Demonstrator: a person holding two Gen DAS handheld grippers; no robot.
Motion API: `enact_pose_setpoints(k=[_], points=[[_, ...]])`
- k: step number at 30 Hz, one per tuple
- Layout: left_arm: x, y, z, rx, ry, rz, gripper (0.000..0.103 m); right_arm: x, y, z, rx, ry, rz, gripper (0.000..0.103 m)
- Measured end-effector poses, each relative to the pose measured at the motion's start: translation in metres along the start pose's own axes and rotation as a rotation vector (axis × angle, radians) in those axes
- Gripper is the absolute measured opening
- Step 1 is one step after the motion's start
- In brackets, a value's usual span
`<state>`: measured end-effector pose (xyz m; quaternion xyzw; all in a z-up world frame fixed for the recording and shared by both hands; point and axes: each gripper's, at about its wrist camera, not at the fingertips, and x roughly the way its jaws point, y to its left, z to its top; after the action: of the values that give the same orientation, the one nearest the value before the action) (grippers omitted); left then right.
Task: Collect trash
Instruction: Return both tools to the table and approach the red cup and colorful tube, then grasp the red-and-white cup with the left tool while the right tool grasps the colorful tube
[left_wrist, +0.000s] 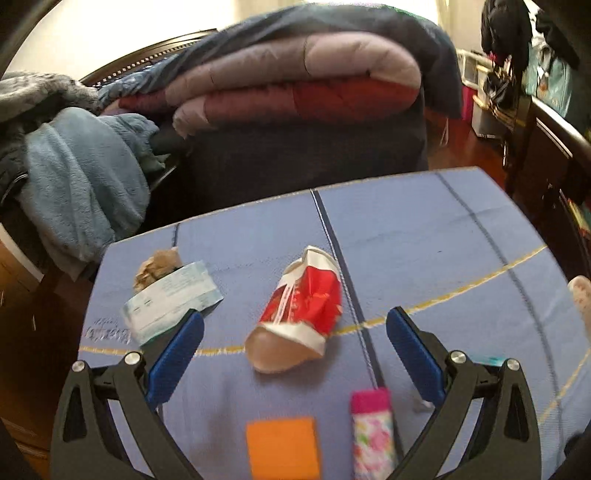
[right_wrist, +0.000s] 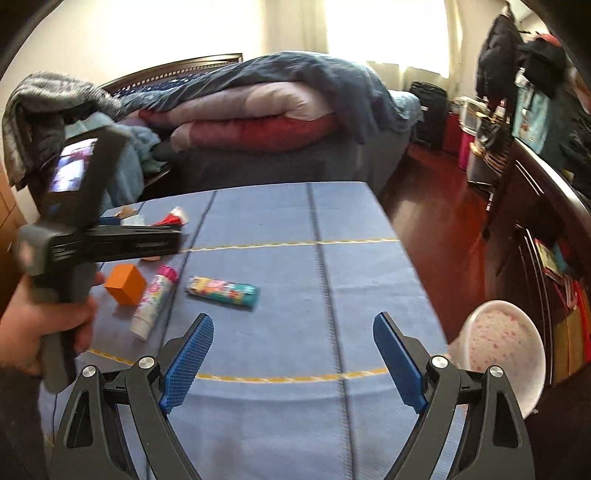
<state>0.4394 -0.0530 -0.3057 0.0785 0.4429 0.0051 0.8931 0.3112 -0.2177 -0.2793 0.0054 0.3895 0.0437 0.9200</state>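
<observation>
A crushed red and white paper cup (left_wrist: 299, 308) lies on the blue tablecloth (left_wrist: 424, 229), just ahead of my open, empty left gripper (left_wrist: 294, 325). A pale blue-white wrapper (left_wrist: 170, 302) and a brown crumpled scrap (left_wrist: 159, 264) lie at the far left, by my left finger. My right gripper (right_wrist: 293, 334) is open and empty above bare cloth. In the right wrist view the cup (right_wrist: 171, 218) shows partly behind the left gripper's body (right_wrist: 92, 240). A pink-speckled white bowl (right_wrist: 502, 347) sits off the table's right edge.
An orange block (left_wrist: 282, 446) (right_wrist: 125, 284), a floral pink-capped tube (left_wrist: 371, 432) (right_wrist: 153, 301) and a teal patterned tube (right_wrist: 223, 290) lie on the cloth. A bed with piled duvets (right_wrist: 258, 110) stands behind the table. Dark furniture (right_wrist: 535, 221) and red floor lie right.
</observation>
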Motion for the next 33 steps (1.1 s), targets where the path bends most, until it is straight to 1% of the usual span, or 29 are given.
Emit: enact_pose_setpoints(k=[2, 6, 8, 9, 12, 13, 14, 15, 16, 17, 18, 22, 28, 33], points=[[0.013, 0.002, 0.002, 0.008, 0.017, -0.016, 0.099, 0.008, 0.010, 0.004, -0.021, 0.009, -0.003, 0.088], [0.025, 0.011, 0.008, -0.011, 0.022, -0.087, 0.096, 0.024, 0.023, 0.011, -0.037, 0.028, 0.001, 0.088], [0.031, 0.019, 0.012, -0.043, 0.043, -0.125, 0.088, 0.033, 0.028, 0.014, -0.042, 0.040, 0.003, 0.088], [0.036, 0.023, 0.014, -0.055, 0.063, -0.135, 0.087, 0.038, 0.029, 0.016, -0.044, 0.047, 0.004, 0.088], [0.044, 0.027, 0.011, -0.059, 0.089, -0.134, 0.086, 0.054, 0.036, 0.022, -0.054, 0.070, 0.004, 0.088], [0.047, 0.028, 0.011, -0.057, 0.097, -0.142, 0.083, 0.060, 0.039, 0.023, -0.059, 0.079, -0.002, 0.088], [0.049, 0.029, 0.010, -0.060, 0.102, -0.151, 0.075, 0.063, 0.041, 0.024, -0.061, 0.085, -0.007, 0.088], [0.051, 0.031, 0.009, -0.064, 0.109, -0.157, 0.071, 0.068, 0.044, 0.025, -0.062, 0.091, -0.012, 0.088], [0.050, 0.032, 0.009, -0.064, 0.103, -0.149, 0.064, 0.073, 0.047, 0.025, -0.061, 0.102, -0.019, 0.088], [0.050, 0.033, 0.009, -0.057, 0.100, -0.138, 0.054, 0.077, 0.049, 0.025, -0.059, 0.108, -0.020, 0.088], [0.050, 0.033, 0.009, -0.051, 0.100, -0.137, 0.054, 0.081, 0.052, 0.026, -0.056, 0.114, -0.018, 0.088], [0.046, 0.039, 0.005, -0.070, 0.084, -0.186, 0.053, 0.090, 0.059, 0.025, -0.037, 0.138, -0.014, 0.088], [0.028, 0.057, 0.002, -0.127, 0.024, -0.204, 0.053, 0.101, 0.067, 0.024, -0.024, 0.161, -0.030, 0.088], [0.007, 0.068, 0.002, -0.143, -0.020, -0.206, 0.053, 0.109, 0.074, 0.025, -0.025, 0.178, -0.047, 0.087]])
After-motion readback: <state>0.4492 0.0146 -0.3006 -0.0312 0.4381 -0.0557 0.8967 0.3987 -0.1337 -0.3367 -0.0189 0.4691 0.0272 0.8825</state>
